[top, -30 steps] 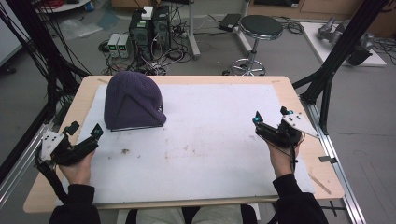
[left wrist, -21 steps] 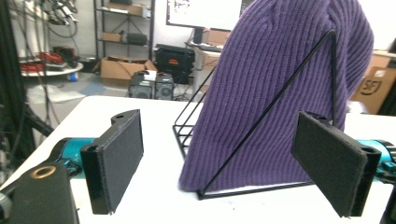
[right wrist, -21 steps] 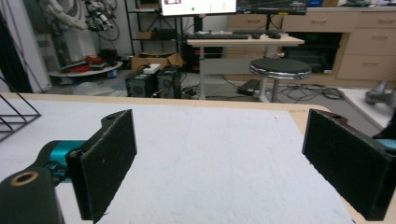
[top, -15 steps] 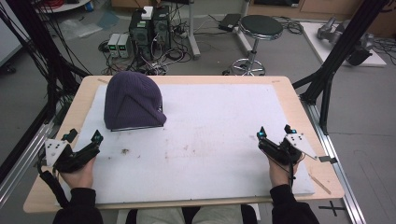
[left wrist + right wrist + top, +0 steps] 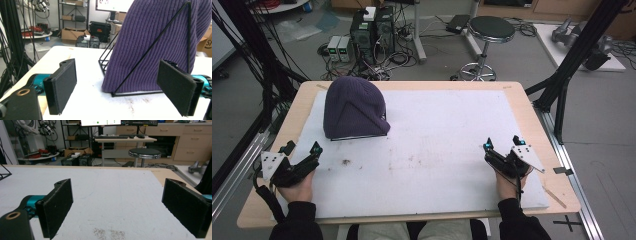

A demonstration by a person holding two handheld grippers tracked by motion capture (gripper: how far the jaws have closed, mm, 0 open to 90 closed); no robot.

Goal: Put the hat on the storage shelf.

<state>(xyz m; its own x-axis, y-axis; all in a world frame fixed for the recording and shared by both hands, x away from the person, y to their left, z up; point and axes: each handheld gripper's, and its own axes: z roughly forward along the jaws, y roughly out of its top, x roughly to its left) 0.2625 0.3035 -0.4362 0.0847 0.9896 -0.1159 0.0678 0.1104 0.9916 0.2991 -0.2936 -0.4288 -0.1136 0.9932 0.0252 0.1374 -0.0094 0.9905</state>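
A pale wooden desk (image 5: pixel 532 107) topped with a white foam mat (image 5: pixel 447 125) carries a purple ribbed knit beanie (image 5: pixel 352 107) pulled over a black wire triangular stand (image 5: pixel 150 50), standing upright at the mat's far left. The left hand-held gripper (image 5: pixel 304 159), jaws spread wide and empty, rests at the near left edge with the beanie close ahead of it and slightly to its right, so it is much the nearer one. The right hand-held gripper (image 5: pixel 503 148), likewise spread and empty, sits well apart at the near right.
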